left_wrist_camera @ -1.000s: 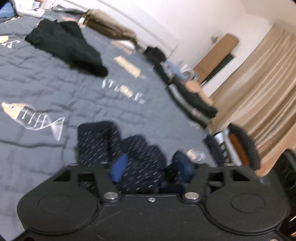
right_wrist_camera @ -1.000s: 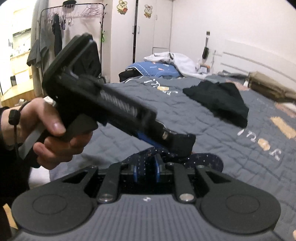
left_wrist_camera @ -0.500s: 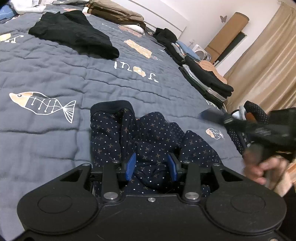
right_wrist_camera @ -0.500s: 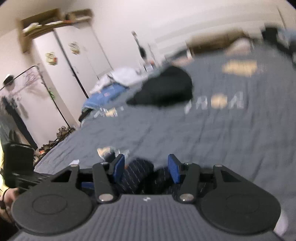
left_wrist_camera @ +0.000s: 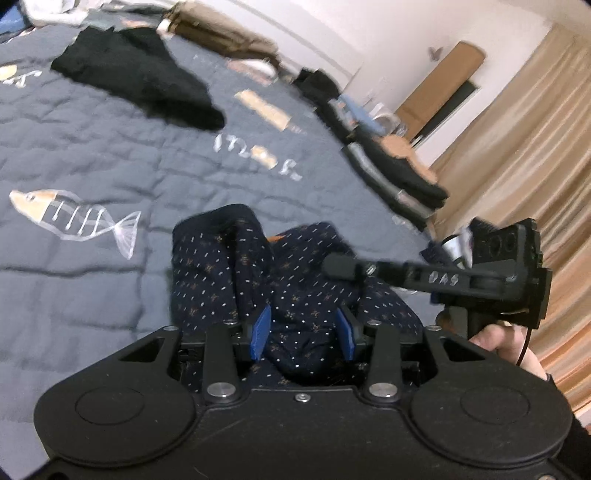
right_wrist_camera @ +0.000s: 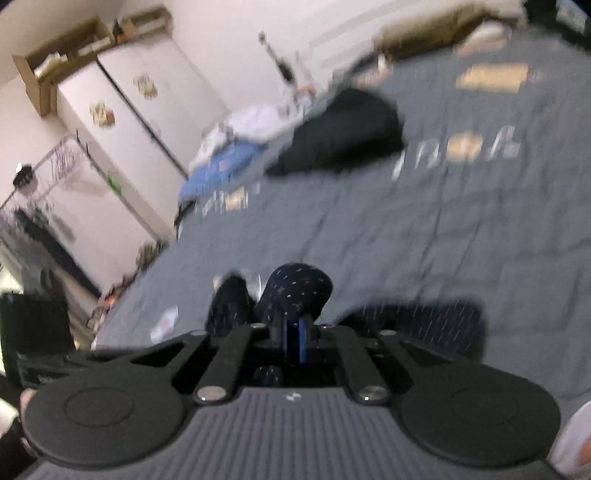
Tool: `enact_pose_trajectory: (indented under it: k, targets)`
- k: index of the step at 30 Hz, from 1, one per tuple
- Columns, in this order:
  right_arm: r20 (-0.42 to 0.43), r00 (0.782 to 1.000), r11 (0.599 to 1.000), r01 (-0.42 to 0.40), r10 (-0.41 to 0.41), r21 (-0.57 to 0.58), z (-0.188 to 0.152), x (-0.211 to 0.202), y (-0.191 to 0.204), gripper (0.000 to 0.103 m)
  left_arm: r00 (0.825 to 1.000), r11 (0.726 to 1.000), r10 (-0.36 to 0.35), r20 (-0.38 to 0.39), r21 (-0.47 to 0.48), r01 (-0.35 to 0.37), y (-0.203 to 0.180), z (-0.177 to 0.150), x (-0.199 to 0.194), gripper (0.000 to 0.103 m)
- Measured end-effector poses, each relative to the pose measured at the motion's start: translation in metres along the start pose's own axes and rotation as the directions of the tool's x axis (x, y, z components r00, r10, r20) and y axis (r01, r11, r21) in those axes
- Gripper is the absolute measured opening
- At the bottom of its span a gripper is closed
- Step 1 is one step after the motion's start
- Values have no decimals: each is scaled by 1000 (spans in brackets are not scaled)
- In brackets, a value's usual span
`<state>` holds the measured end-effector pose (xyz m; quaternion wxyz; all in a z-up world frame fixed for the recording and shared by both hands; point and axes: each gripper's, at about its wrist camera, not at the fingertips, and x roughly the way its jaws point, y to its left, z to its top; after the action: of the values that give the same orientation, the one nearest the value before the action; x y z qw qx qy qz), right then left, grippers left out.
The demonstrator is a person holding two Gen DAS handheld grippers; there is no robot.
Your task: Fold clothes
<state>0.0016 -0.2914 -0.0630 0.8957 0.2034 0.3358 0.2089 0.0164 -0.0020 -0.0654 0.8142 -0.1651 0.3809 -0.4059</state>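
A navy dotted garment lies bunched on the grey quilt near the bed's front edge. My left gripper sits low over it, blue pads pressed on a thick fold that fills the gap between them. The right gripper, held in a hand, reaches in from the right and its tip meets the same garment. In the right wrist view the right gripper has its pads almost together on a raised hump of the garment. Both views are motion-blurred.
A loose black garment lies further up the quilt. A row of folded clothes runs along the right edge, with beige curtains behind. Brown folded items sit by the headboard. A white wardrobe and clothes rack stand beyond the bed.
The right gripper, open half a second ago, has closed on the garment. The left gripper narrowed onto the fabric earlier and keeps the same width. Both views have swung.
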Motion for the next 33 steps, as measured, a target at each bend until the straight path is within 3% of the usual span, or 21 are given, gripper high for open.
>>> enact_pose_trajectory:
  k: [3,7,10,14,19,24,26,28,30,32,33]
  targets:
    - [77,994,996,85,-82,-37,6,-15,-2,4,999,1000,-28,36,10,27,-6,1,-4,49]
    - [180,966,977,199,-184,-73,13,-35,-4,3,998,1000,-27,54,-2,28,-8,2,-2,54]
    - [98,985,990,136,-139,40,6,-25,-35,6,999,1000,-21,49,0,21,-7,2,-1,54]
    - [54,988,988,144,-147,57,1,-17,-51,8,999,1000,-8,42,-9,8,-4,2,1,54]
    - [-2,990,989,144,-144,32,-14,-4,-50,28,999,1000,0,37,-15,1,0,2,1,54]
    - [-29,982,980,183,-186,-78,-16,18,-34,44,1000,1000,6,22,6,-6,-4,-1,3,54]
    - [-34,977,975,210,-213,-70,-18,22,-39,51,1000,1000,7,18,9,-7,-4,-1,3,54]
    - [-36,981,982,188,-189,-16,-19,21,-48,53,1000,1000,8,18,7,-8,-4,-1,3,54]
    - [-36,988,986,155,-153,55,-20,22,-55,53,1000,1000,11,18,8,-11,-5,-1,3,55]
    - [-32,993,985,121,-118,126,-21,23,-62,43,1000,1000,12,12,11,-12,-6,-2,4,55]
    - [-30,995,981,103,-99,162,-22,23,-65,18,1000,1000,14,11,14,-15,-6,-3,5,55]
